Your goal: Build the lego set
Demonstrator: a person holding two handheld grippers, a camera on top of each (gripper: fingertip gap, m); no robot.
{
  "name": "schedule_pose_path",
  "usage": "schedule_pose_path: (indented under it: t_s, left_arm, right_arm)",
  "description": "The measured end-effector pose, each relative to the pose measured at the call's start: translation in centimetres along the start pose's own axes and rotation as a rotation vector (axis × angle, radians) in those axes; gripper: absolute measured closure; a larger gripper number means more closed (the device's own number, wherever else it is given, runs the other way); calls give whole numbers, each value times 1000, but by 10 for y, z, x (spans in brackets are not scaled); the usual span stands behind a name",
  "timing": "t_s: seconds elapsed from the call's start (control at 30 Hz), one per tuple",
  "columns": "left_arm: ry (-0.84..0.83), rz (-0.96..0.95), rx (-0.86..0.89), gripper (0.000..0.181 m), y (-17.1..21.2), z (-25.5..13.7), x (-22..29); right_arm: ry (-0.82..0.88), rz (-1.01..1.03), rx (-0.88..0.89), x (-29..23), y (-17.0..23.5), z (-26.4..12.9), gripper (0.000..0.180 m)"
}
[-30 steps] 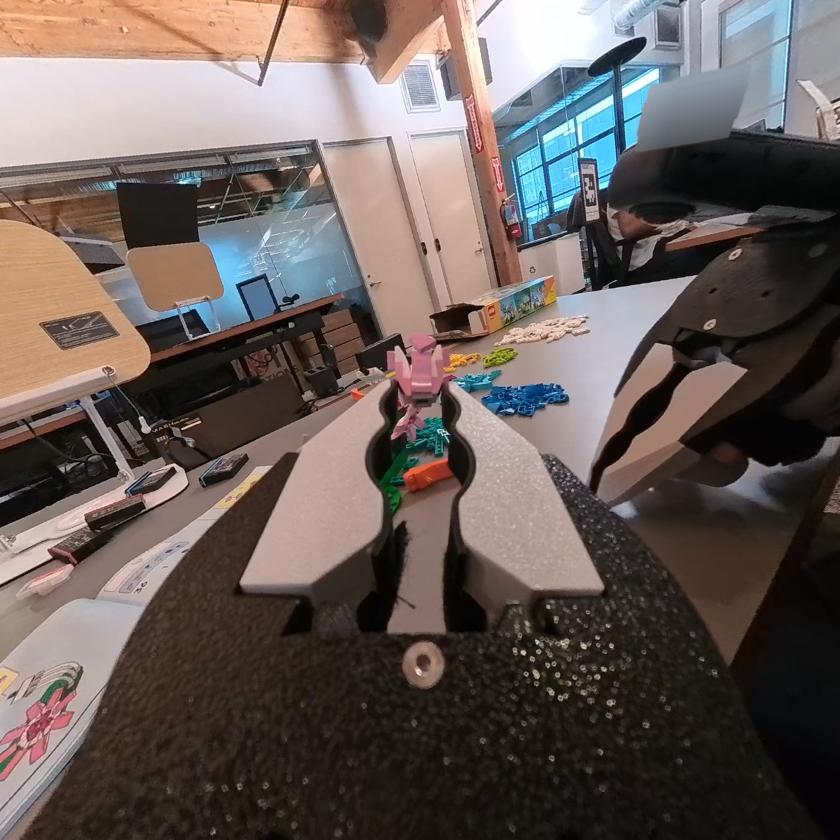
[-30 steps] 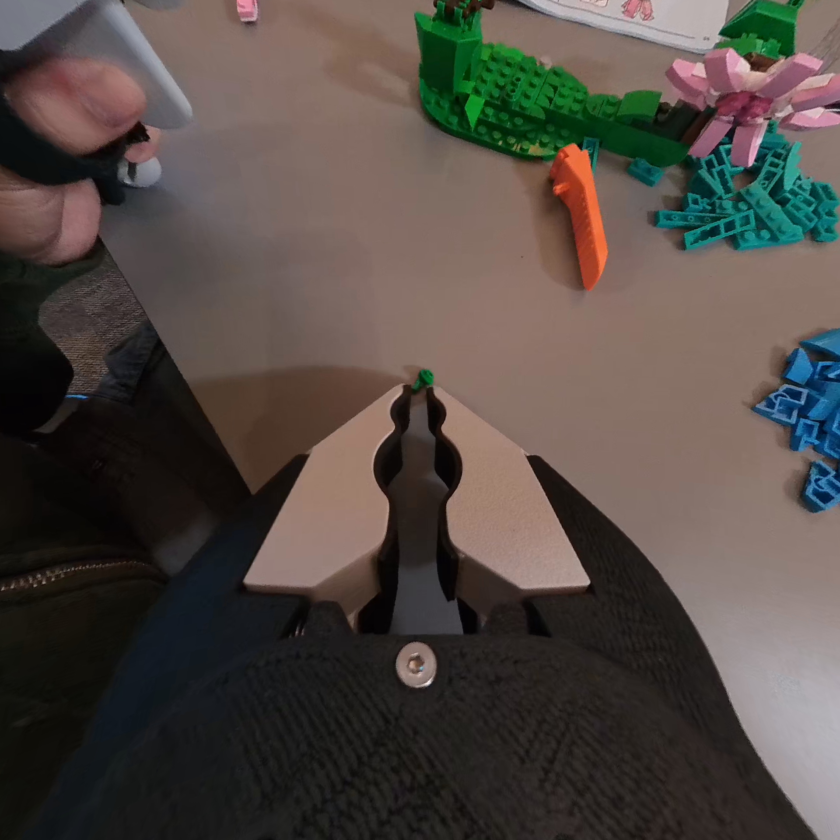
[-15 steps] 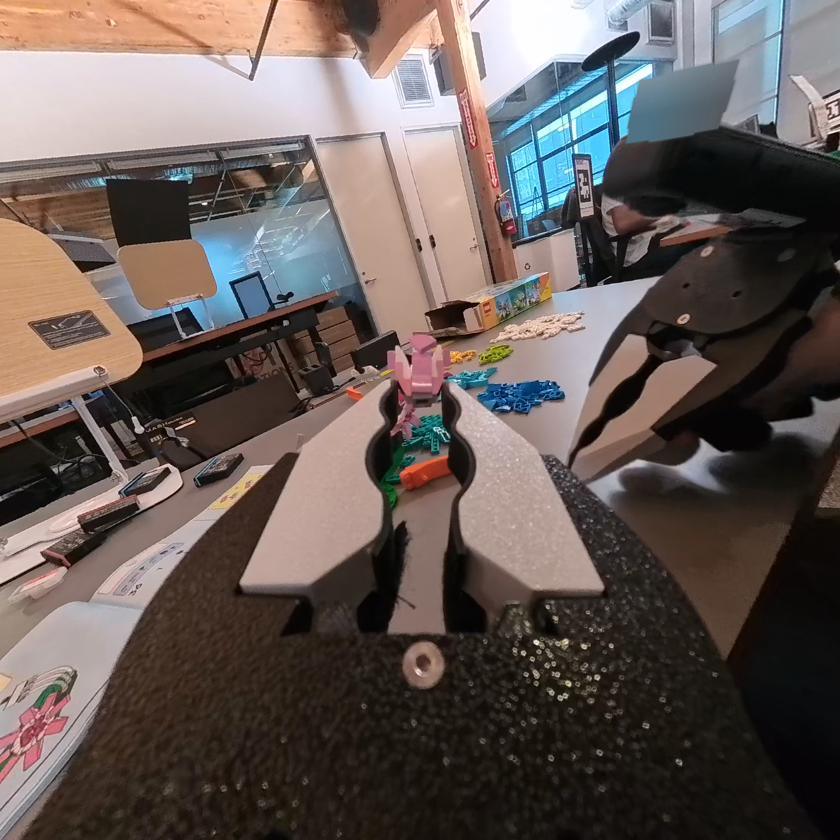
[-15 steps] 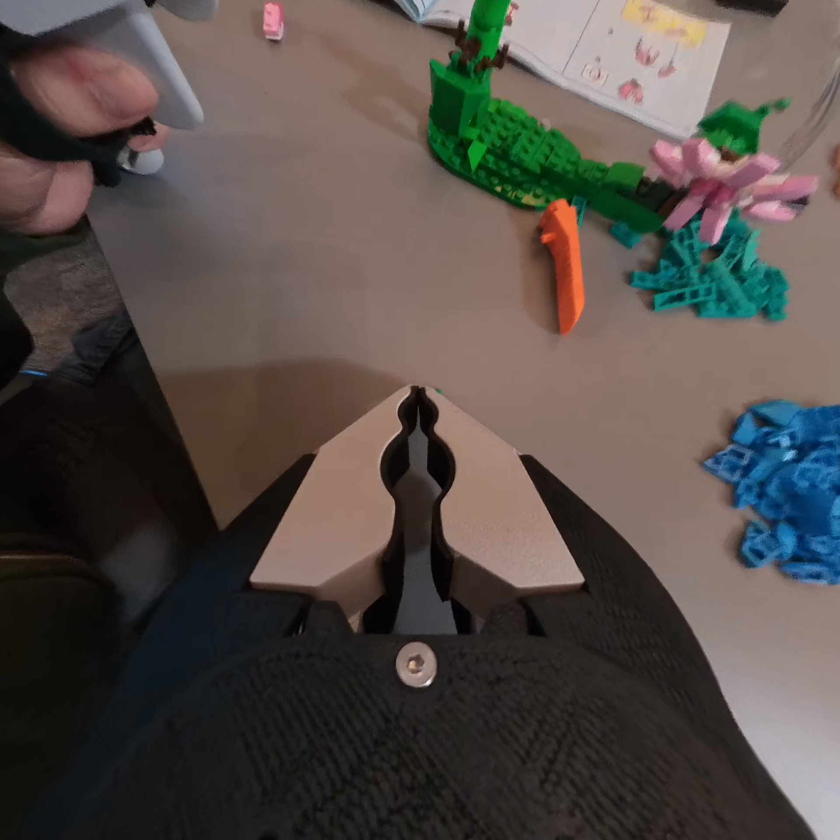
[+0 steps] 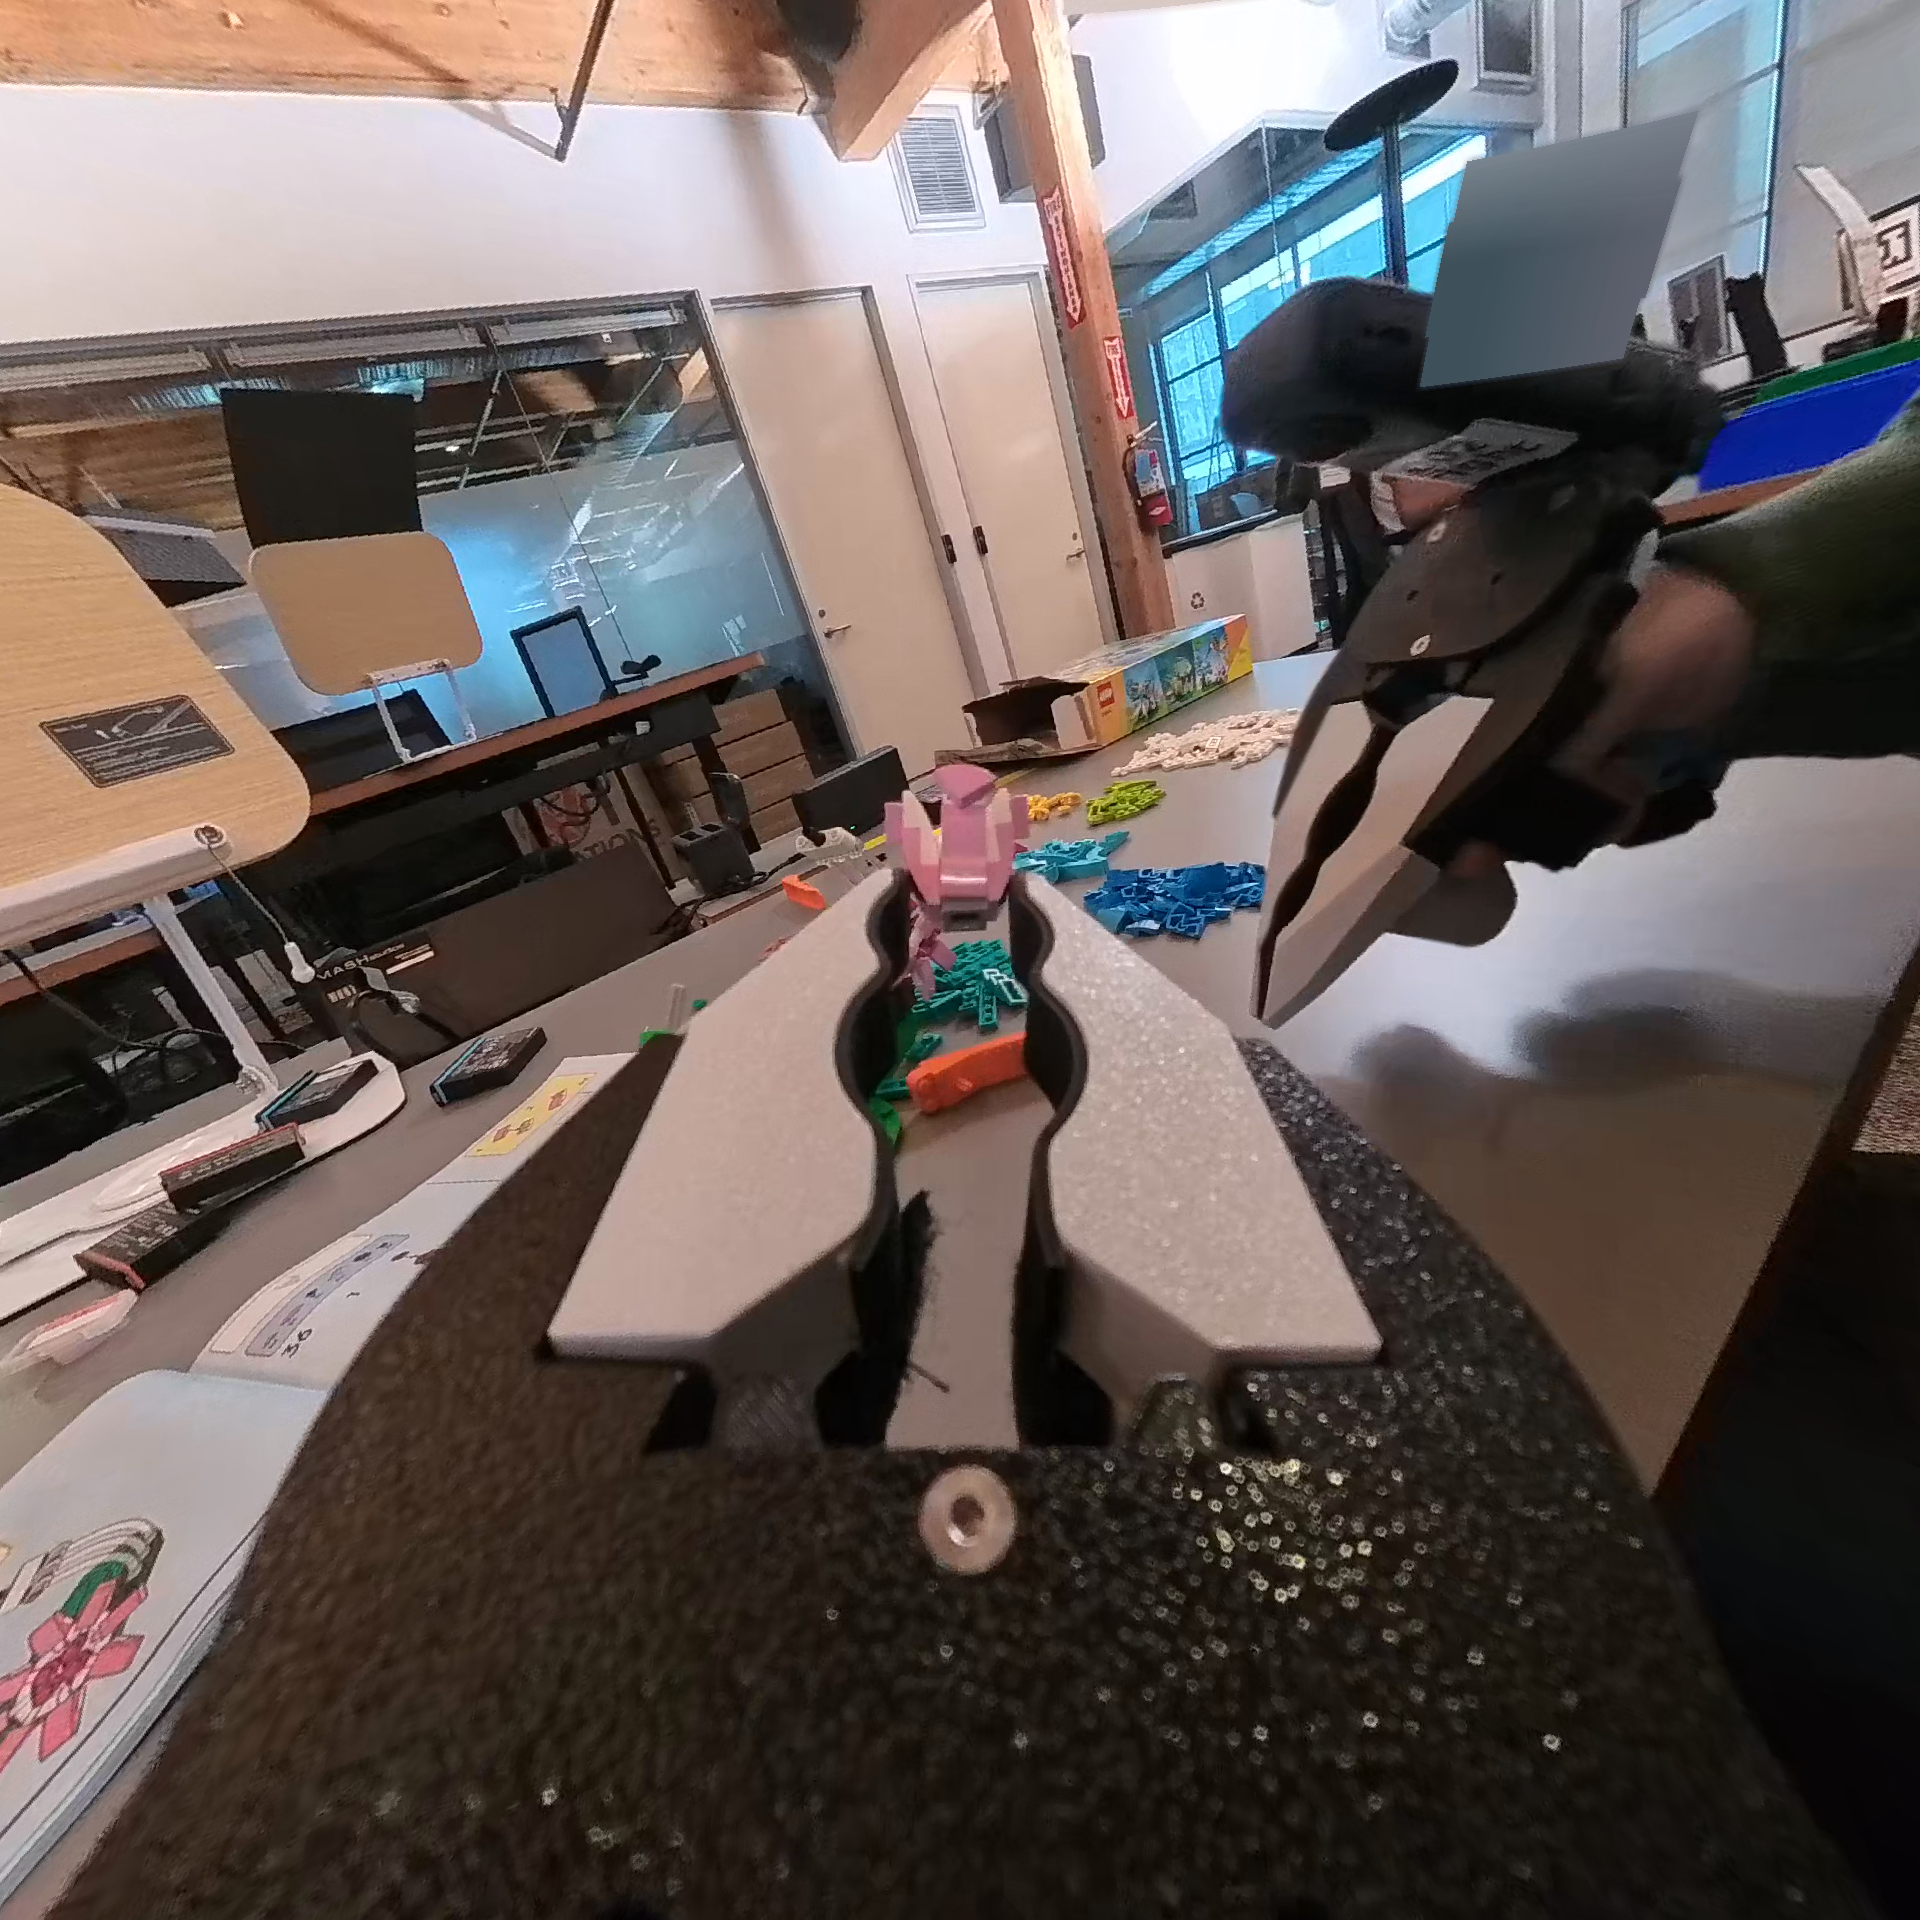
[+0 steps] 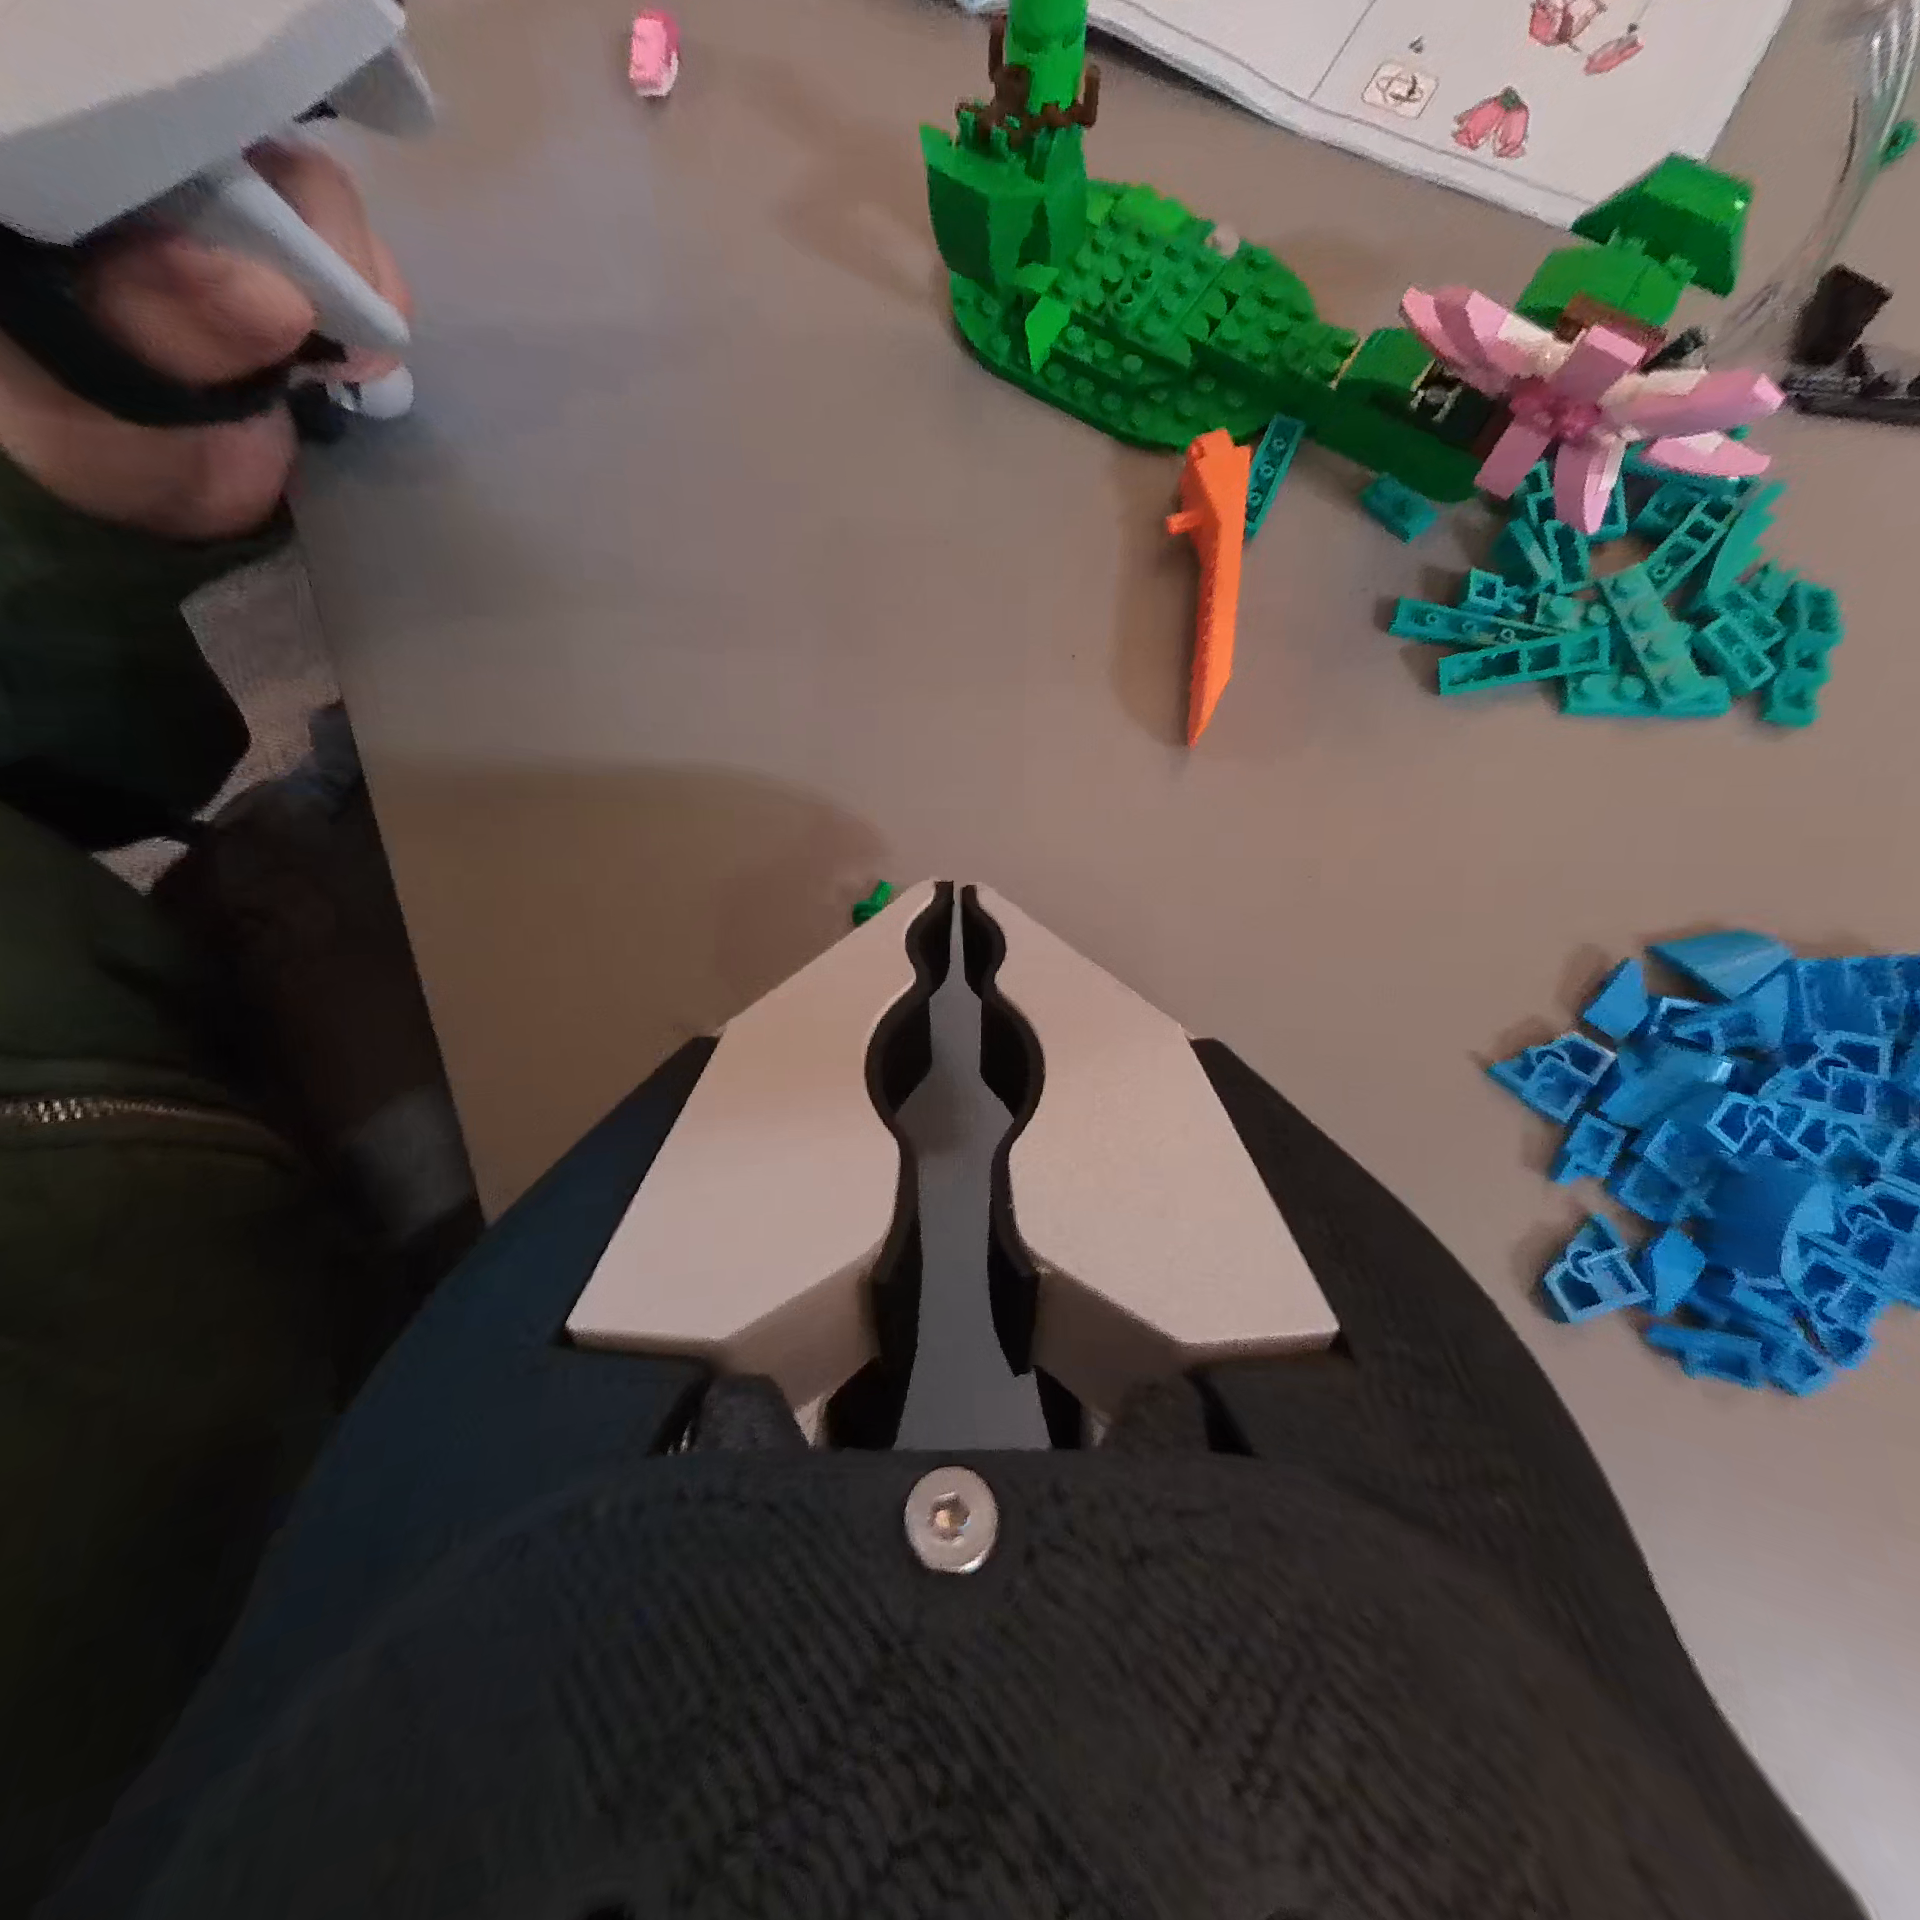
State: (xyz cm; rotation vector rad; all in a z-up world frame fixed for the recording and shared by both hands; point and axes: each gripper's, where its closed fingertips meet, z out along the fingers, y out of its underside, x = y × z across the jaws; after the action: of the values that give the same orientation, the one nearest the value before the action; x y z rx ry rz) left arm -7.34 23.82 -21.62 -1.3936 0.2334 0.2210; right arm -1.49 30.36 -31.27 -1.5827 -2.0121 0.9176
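My left gripper (image 5: 961, 883) is shut on a small pink flower piece (image 5: 961, 847) and holds it above the grey table (image 5: 1507, 1195). It shows blurred at the top left of the right wrist view (image 6: 260, 208). My right gripper (image 6: 954, 894) is shut and empty, hovering over the table's near edge; it also shows in the left wrist view (image 5: 1270, 1003). A tiny green piece (image 6: 873, 902) lies just left of its tips. The green lego base (image 6: 1122, 312) with a pink flower (image 6: 1579, 405) stands farther off.
An orange brick separator (image 6: 1210, 582) lies by the base. A teal pile (image 6: 1631, 623) and a blue pile (image 6: 1766, 1164) lie to the right. An instruction booklet (image 6: 1403, 73) and a loose pink piece (image 6: 652, 52) lie beyond. A lego box (image 5: 1153, 675) sits far back. The gap from one gripper's tips to the other's is roughly 12 cm.
My right gripper has lifted and shifted to the right. The tiny green piece that was at its tips now lies just left of them. My left gripper still holds the pink piece.
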Motion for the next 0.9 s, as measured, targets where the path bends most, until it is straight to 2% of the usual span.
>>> schedule_pose_path:
  t_s: [0.13, 0.4, 0.57, 0.7, 0.9]
  left_arm:
    - [3, 3, -2, 165, 0, 0, 1]
    - [10, 6, -5, 165, 1, 1, 2]
    - [7, 12, -2, 165, 0, 1, 2]
    - [3, 20, 3, 165, 0, 0, 2]
    - [-3, 29, 18, 165, -3, -1, 3]
  right_arm:
    - [-76, 33, -45, -13, 1, 4, 176]
    - [-74, 50, -115, -11, 1, 6, 172]
    - [-183, 171, -375, -11, 0, 7, 164]
    - [-232, 177, -592, -10, -4, 12, 166]
    - [-191, 91, -878, -13, 2, 12, 170]
